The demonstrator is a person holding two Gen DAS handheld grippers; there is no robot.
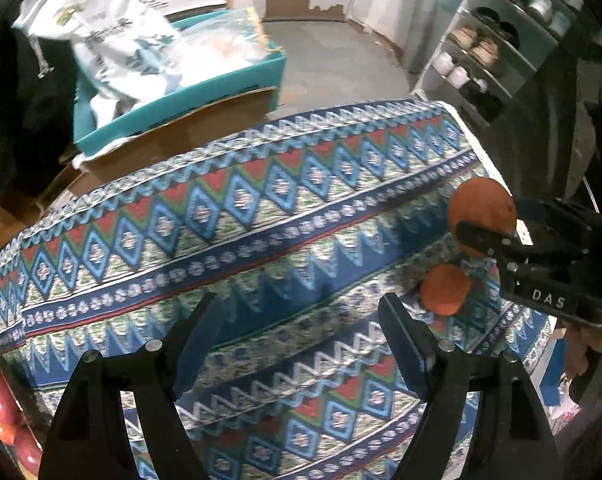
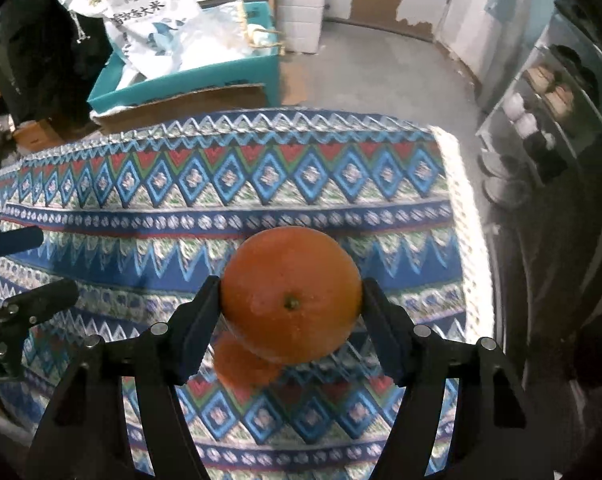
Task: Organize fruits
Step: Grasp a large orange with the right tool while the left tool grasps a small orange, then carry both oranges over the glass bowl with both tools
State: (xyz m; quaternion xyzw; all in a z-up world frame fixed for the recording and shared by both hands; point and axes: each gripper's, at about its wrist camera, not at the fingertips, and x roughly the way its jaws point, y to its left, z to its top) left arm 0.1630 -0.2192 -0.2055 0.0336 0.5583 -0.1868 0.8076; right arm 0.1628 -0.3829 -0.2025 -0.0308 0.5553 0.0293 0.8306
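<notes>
The right hand-held gripper [image 2: 291,312] pinches an orange [image 2: 291,294] between both fingers, lifted above the patterned tabletop [image 2: 261,184]. A second orange [image 1: 445,289] lies on the cloth just below it. The left hand-held gripper [image 1: 301,344] hovers spread, holding nothing. Red fruit [image 1: 1,404] shows at the left edge.

An orange [image 2: 291,296] sits between the black jaws, its stem dot green-brown. Below the jaws lies a second orange one [image 2: 243,366]. The cloth [image 2: 261,200] beneath and ahead of the jaws bears blue diamonds, red triangles, white zigzags and navy bands. Beyond the jaws to the left stands a teal box [image 2: 189,84] holding a white bag [image 2: 149,20] with blue print.
</notes>
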